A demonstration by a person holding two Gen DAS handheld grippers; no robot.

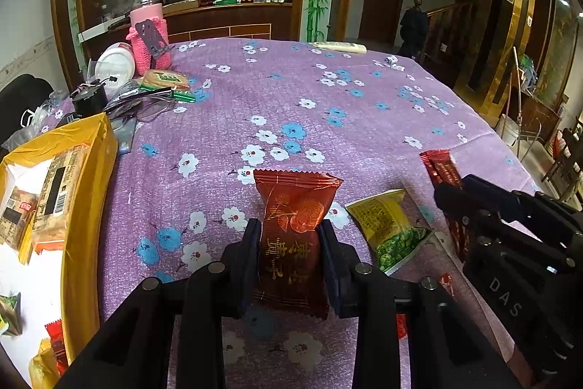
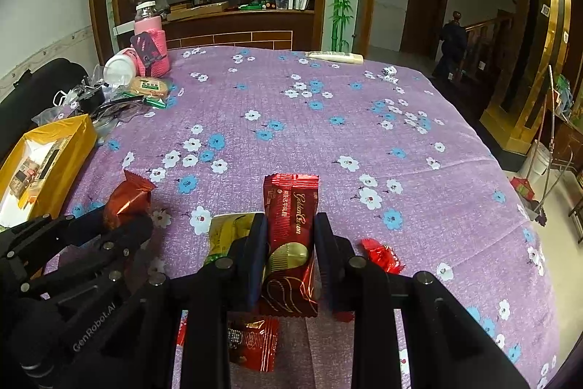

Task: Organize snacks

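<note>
The left gripper is clenched on one dark red foil snack packet with gold characters and a rose print, held upright between its two black fingers, with the crimped top edge standing above the fingertips. The right gripper grasps one bright red glossy wafer wrapper with gold lettering in the same upright way, its pads pressing on both long sides.

Both grippers hang over a table covered by a purple cloth printed with white and blue flowers. Between the two grippers, just right of the left one, lies one yellow and green pea snack bag, flat on the cloth. Right of the right gripper's fingers lies one small red crumpled candy wrapper. Beneath the right gripper's frame lies one more red packet with dark print.

Well to the left of the left gripper stands one open yellow cardboard box; inside it, at least three pale wrapped biscuit packs show, though the exact count cannot be told. Far ahead and to the left of both grippers, one glass jar in a pink knitted sleeve stands among clutter, beside one white round-lidded tub.
</note>
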